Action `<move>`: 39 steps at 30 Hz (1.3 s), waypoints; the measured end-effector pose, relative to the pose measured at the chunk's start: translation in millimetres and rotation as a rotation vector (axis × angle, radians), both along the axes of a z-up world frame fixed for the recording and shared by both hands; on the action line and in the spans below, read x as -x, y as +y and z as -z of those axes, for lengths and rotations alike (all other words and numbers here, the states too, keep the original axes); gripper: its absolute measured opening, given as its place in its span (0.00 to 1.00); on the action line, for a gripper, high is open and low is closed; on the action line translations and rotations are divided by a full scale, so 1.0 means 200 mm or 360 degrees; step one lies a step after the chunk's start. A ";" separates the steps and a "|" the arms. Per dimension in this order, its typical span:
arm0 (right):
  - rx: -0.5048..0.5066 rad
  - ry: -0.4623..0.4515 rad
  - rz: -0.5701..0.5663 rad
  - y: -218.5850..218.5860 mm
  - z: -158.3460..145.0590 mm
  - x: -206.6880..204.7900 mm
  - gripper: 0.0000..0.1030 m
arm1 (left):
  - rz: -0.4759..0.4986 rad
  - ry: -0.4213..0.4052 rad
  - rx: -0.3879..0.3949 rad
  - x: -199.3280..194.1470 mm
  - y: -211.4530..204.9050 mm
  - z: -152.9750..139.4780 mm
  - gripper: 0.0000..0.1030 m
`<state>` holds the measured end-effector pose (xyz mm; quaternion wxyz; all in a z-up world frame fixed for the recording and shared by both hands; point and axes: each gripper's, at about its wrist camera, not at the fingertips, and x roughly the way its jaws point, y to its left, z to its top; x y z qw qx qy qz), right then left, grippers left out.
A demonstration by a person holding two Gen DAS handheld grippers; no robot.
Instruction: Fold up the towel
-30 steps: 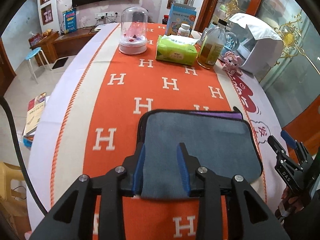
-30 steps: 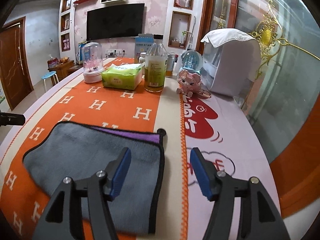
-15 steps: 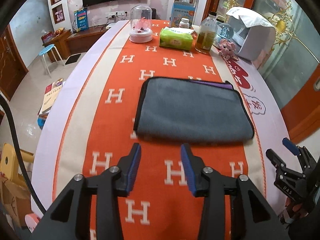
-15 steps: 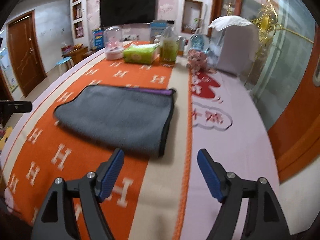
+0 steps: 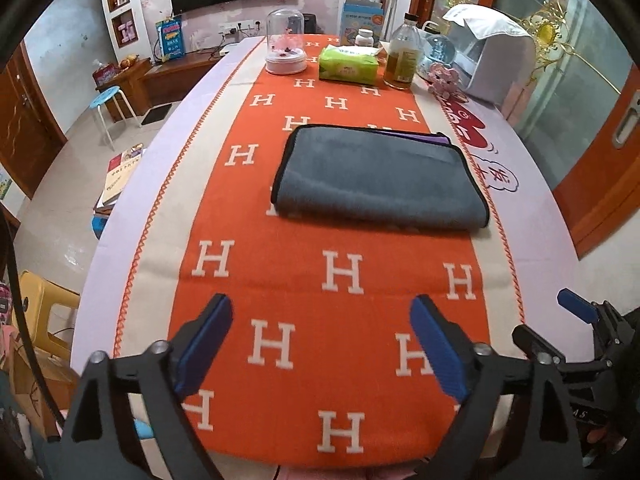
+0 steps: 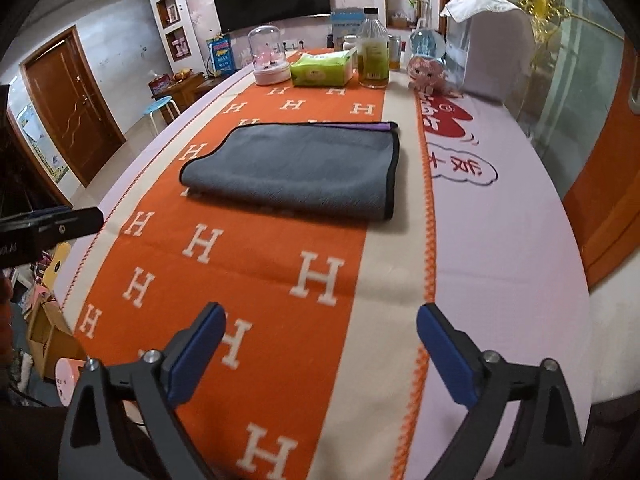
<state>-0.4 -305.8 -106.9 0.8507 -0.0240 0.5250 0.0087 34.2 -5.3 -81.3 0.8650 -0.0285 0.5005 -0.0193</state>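
Observation:
A grey towel (image 5: 376, 178) with black trim lies folded flat on the orange H-patterned table runner (image 5: 280, 272); a purple edge shows along its far side. It also shows in the right wrist view (image 6: 296, 170). My left gripper (image 5: 322, 340) is open and empty, held above the runner well short of the towel's near edge. My right gripper (image 6: 322, 344) is open and empty, also well back from the towel. The right gripper also shows at the lower right of the left wrist view (image 5: 576, 320).
At the table's far end stand a glass dome (image 5: 285, 44), a green tissue pack (image 5: 348, 65), a bottle (image 5: 402, 56), a pink toy (image 5: 442, 78) and a white covered appliance (image 5: 492, 52). A blue stool (image 5: 106, 100) and yellow stool (image 5: 40, 308) stand left.
Both grippers have pulled back from the towel toward the near table edge. The left gripper, which was narrow over the towel's near edge, has opened wide. The towel lies still.

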 end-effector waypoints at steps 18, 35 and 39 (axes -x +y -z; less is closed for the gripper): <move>-0.0111 0.0041 0.0165 0.23 -0.38 0.07 1.00 | 0.0146 -0.0023 -0.0059 0.06 0.04 -0.24 0.99; -0.0028 -0.0122 0.0291 0.38 -0.56 0.11 1.00 | 0.0119 -0.0178 -0.0125 0.15 0.07 -0.41 0.99; -0.0001 -0.0115 0.0302 0.41 -0.54 0.11 1.00 | 0.0086 -0.0176 -0.0122 0.15 0.09 -0.39 0.99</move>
